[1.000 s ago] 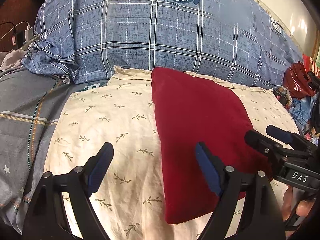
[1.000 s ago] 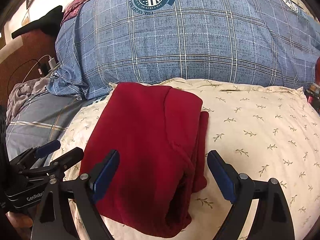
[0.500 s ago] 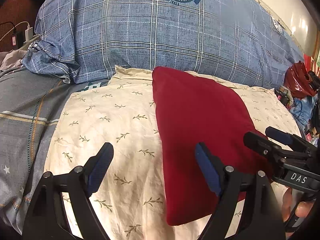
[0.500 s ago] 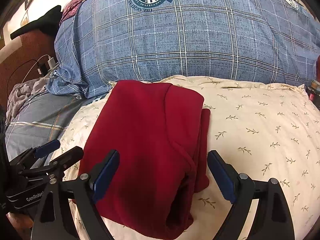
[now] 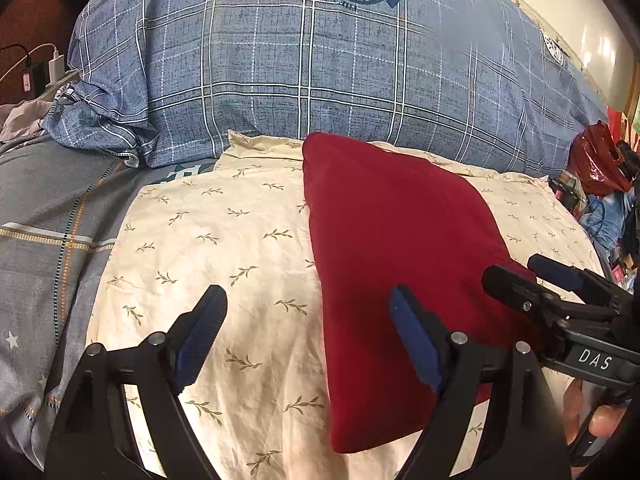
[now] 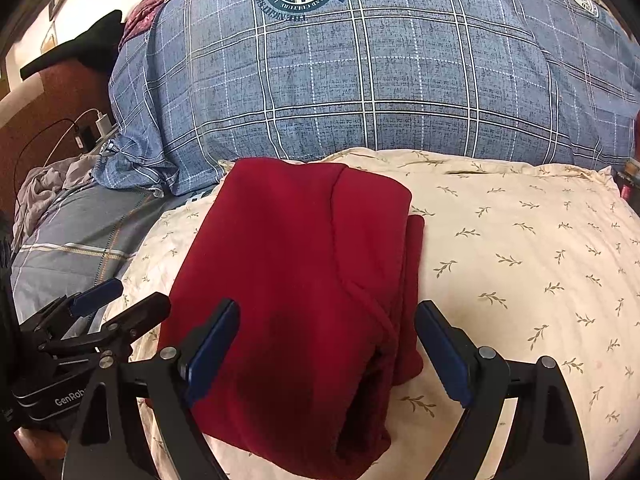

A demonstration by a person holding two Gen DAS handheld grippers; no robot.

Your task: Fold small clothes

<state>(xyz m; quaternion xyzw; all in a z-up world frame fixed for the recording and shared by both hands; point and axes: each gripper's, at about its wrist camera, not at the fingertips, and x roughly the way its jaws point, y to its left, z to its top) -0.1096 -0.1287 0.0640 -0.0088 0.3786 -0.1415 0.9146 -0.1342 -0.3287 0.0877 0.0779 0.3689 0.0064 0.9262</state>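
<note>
Red garment (image 6: 304,280): folded, laid on cream pillow (image 6: 520,260), long axis running away from grippers. Right gripper (image 6: 328,344) held nearer, jaws apart above it; left gripper (image 5: 308,336) parted, empty, beside it.

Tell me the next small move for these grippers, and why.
Probably pull both back and leave it. The red garment already lies folded into a compact stack on the cream pillow; the left gripper and right gripper both stand open, gripping nothing.

Both wrist views look steeply down, close over the bed; both share the red cloth (image 5: 400,260) (image 6: 296,280) and the cream pillow (image 5: 224,248) (image 6: 520,248).
</note>
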